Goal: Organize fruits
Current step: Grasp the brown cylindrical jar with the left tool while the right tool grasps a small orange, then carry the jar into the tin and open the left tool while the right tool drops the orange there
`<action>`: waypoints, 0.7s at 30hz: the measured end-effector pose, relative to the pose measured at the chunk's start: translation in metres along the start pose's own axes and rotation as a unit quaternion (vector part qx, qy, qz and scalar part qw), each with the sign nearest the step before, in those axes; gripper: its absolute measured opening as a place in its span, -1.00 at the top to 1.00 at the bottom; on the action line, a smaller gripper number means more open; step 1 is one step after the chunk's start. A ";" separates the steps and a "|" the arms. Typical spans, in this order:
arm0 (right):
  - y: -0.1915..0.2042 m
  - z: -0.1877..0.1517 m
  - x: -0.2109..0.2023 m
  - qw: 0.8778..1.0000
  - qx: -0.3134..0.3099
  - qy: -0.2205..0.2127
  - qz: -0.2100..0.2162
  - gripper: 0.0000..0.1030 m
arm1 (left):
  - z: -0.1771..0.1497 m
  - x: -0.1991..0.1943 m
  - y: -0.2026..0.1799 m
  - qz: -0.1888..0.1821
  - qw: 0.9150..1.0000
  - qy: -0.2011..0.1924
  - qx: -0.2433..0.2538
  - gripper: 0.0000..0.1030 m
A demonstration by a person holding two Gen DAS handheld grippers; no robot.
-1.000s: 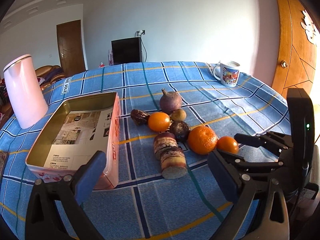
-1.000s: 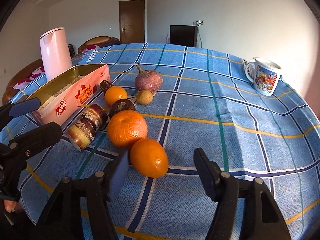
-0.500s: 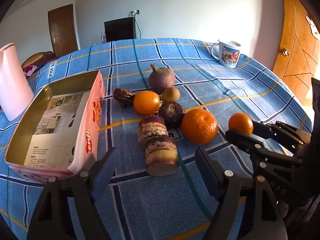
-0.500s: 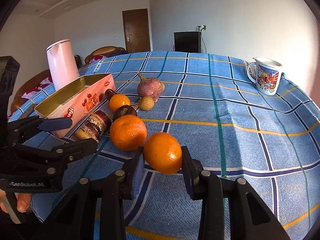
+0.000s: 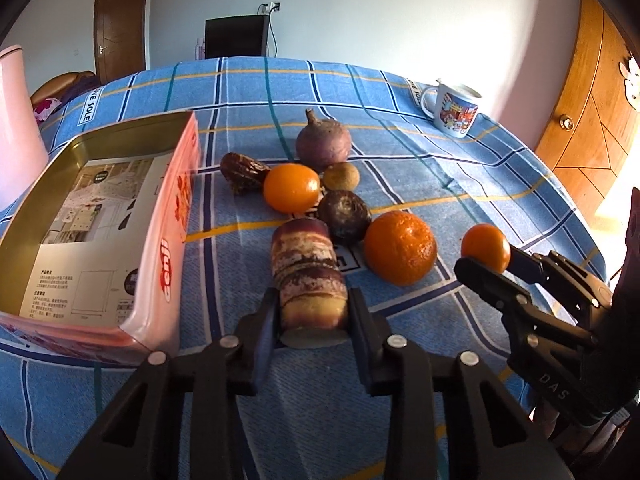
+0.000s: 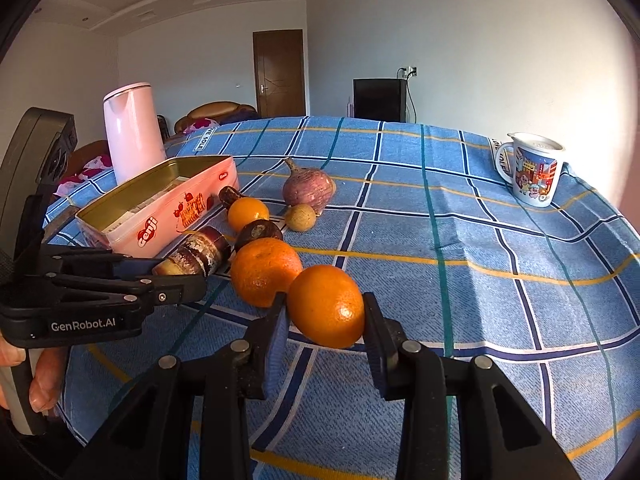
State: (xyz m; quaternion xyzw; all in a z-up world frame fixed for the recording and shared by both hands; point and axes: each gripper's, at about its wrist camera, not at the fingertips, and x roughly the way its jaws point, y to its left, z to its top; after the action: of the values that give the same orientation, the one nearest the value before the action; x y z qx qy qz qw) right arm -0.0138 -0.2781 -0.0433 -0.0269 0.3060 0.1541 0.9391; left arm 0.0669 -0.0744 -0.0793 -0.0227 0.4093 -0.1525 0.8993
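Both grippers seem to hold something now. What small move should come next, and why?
Probably lift both and carry them toward the tin. The left gripper is closed on the sugarcane piece, the right gripper on the small orange, and the open tin holds no fruit yet, only a paper.

Both grippers closed around loads, low over the table.

The left gripper point(image 5: 312, 318) clamps a sugarcane piece point(image 5: 308, 276) at its near end. The right gripper point(image 6: 325, 318) pinches a small orange point(image 6: 326, 306), apparently lifted clear. A bare hand point(image 6: 38, 380) grips the left handle.
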 end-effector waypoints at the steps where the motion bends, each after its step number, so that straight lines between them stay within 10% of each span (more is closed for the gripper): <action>1: 0.000 0.000 -0.001 1.000 0.000 -0.003 -0.002 0.28 | 0.000 -0.002 0.001 0.000 1.000 -0.005 0.003 0.31; 21: 0.028 0.030 -0.008 0.999 -0.016 -0.036 0.033 0.28 | 0.013 -0.062 0.030 0.048 0.993 -0.109 0.010 0.31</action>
State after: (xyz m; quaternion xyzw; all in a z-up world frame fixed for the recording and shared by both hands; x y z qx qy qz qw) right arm -0.0111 -0.2490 -0.0128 -0.0262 0.2702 0.1907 0.9434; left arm 0.0461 -0.0289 -0.0300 -0.0106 0.3083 -0.1103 0.9448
